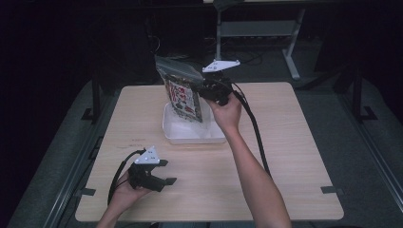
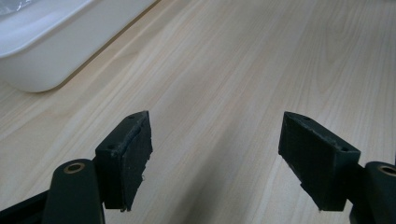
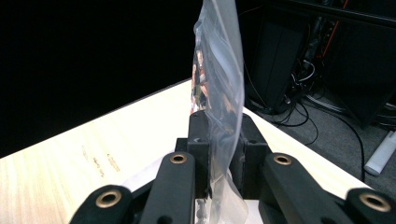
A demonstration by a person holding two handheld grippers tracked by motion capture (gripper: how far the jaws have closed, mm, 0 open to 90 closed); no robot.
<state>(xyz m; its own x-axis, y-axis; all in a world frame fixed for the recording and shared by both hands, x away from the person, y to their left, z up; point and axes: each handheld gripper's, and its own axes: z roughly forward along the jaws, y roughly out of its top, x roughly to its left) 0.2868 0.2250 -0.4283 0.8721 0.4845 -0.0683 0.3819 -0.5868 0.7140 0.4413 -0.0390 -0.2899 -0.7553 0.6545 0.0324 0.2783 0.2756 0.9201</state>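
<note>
My right tongs [image 1: 205, 88] clamp the snack bag [image 1: 183, 97] above the white tray [image 1: 190, 135]; left tongs [image 1: 164, 173] rest wide. Next: lower it in.

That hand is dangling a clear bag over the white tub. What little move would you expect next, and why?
Probably lowering it a bit more. The right gripper is shut on the bag, whose bottom hangs just above or inside the white tub; releasing now might let it tip.
</note>
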